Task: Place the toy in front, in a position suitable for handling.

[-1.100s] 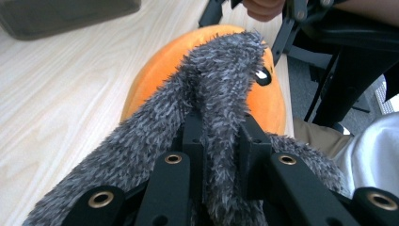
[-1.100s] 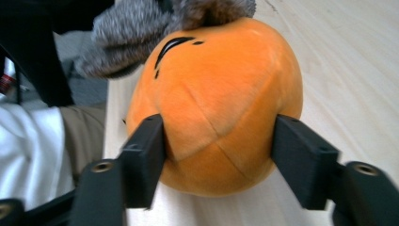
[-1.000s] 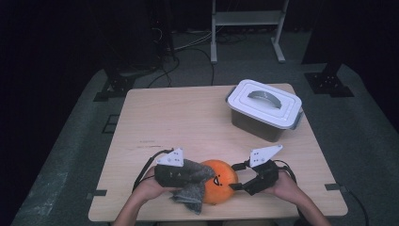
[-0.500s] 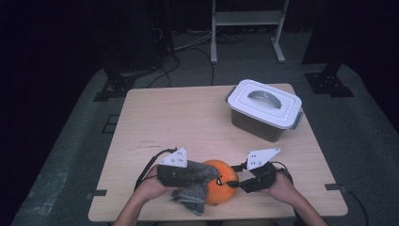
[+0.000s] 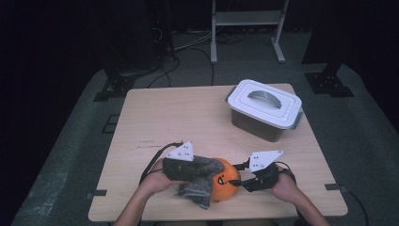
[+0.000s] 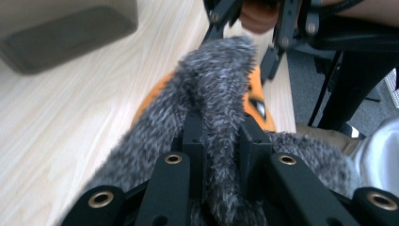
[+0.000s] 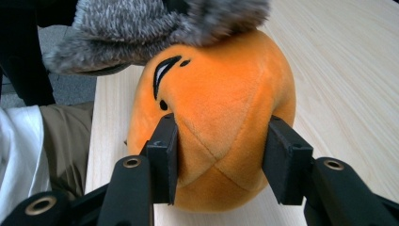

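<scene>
Your orange plush toy [image 5: 226, 184] sits on the wooden table [image 5: 188, 117] at its near edge, well apart from the lidded plastic box [image 5: 264, 109] that stands toward the far right corner. Take that box as your landmark: the toy lies on your side of it and a little to the left. The toy is round, with a small black stitched face — in the right gripper view [image 7: 214, 117] the eye marks sit high on its left side.

A grey furry cloth [image 5: 200, 176] is draped over the toy's left half and top, and it spills down onto the table in front of it. Your left gripper [image 6: 220, 136] is clenched on a fold of that cloth; the fur is pinched tight between the two black jaws, and the orange plush peeks out just behind it.

Your right gripper [image 5: 240, 181] comes in from the box's side of the toy. Its jaws have just been closing, and now both pads press into the plush — one on each flank, dimpling the fabric — so it is grasping the toy low on its body.
</scene>
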A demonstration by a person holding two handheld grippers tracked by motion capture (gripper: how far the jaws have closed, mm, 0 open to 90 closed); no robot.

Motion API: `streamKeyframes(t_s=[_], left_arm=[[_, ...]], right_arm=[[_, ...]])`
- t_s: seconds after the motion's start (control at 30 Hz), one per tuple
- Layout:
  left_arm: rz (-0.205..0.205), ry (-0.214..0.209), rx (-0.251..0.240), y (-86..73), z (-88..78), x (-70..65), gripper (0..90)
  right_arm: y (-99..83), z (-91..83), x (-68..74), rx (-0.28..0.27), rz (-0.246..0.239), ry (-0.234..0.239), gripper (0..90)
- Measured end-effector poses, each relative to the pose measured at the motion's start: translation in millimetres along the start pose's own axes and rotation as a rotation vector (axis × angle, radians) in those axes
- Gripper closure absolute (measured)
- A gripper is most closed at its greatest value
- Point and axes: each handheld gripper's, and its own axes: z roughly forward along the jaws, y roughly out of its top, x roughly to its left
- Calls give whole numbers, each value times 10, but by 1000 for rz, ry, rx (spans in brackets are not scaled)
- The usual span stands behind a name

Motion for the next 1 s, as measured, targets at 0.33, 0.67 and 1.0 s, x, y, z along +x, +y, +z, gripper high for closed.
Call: streamKeyframes(t_s=[0.33,0.67,1.0], left_arm=[[-95,21,3,-429,-124,52,764],[-131,34,-36,-432,-175,146,765],[-69,22,-59,-76,-112,148,765]], right_arm=[[-28,-11,-12,4,-2,4,508],[-19,-3,31,7,-27,-4,509],[26,-5,48,4,-56,-19,509]])
